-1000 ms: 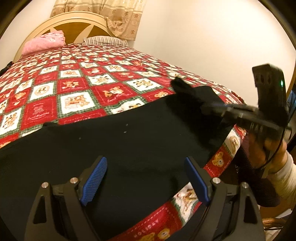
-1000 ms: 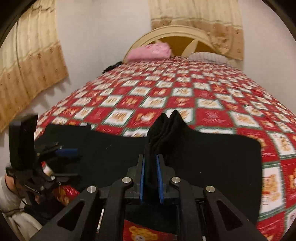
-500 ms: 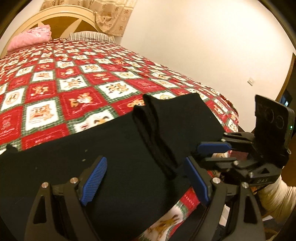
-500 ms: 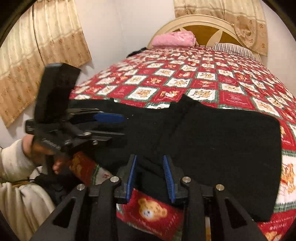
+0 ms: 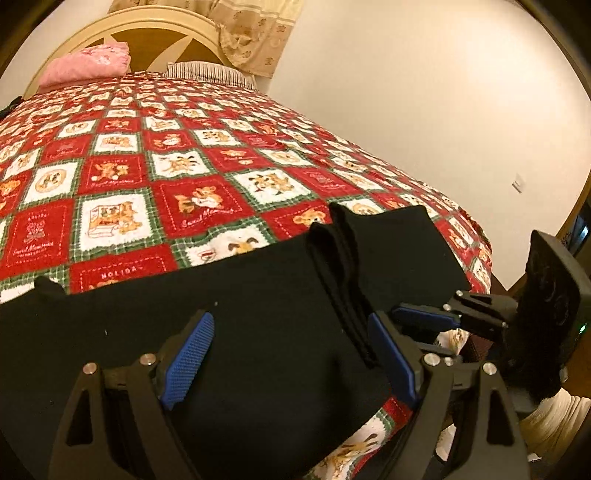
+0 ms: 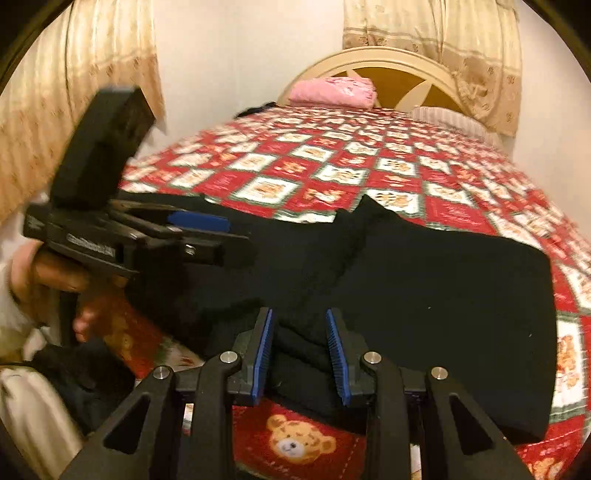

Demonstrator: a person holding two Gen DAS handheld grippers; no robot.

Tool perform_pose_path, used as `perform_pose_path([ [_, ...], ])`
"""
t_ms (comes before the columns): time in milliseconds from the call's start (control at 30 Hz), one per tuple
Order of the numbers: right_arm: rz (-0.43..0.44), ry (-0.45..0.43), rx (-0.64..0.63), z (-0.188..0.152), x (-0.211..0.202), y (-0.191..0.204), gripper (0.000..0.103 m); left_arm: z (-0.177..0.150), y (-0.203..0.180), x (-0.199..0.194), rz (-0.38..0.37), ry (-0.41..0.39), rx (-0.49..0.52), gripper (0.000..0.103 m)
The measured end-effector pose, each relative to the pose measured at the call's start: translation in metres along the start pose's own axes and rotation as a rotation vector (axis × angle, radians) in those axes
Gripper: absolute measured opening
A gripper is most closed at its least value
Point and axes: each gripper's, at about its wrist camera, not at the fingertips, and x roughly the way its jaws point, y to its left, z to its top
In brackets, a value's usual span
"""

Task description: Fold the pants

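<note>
Black pants [image 5: 258, 332] lie flat along the bed's [image 5: 155, 177] near edge, a raised crease running midway. Left hand-held gripper [image 5: 291, 354] hovers wide, empty; right hand-held gripper [image 6: 301, 354], jaws just opened narrowly, straddles the crease, its contact unclear. Quilt beyond lies bare.

Black pants [image 5: 258, 332] lie on a quilt [image 5: 122, 206] of red and white squares with teddy-bear prints and green plaid borders, beside a pink pillow [image 5: 86, 68], a cream headboard [image 6: 373, 62], beige floral curtains [image 6: 436, 33] and blue-padded black grippers [image 6: 299, 350]
</note>
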Motion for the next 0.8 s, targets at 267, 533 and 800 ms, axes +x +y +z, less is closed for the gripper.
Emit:
perform_pose_path([
  [267, 0.013, -0.008, 0.021, 0.001, -0.014, 0.002, 0.004, 0.002, -0.01, -0.001, -0.043, -0.003, 0.013, 0.088],
  [533, 0.005, 0.028, -0.05, -0.011, -0.003, 0.006, 0.011, 0.008, -0.03, 0.017, -0.08, 0.025, 0.045, 0.088],
  [800, 0.071, -0.099, -0.023, -0.027, -0.056, -0.023, 0.03, 0.017, -0.047, 0.045, -0.113, 0.061, 0.04, 0.084],
])
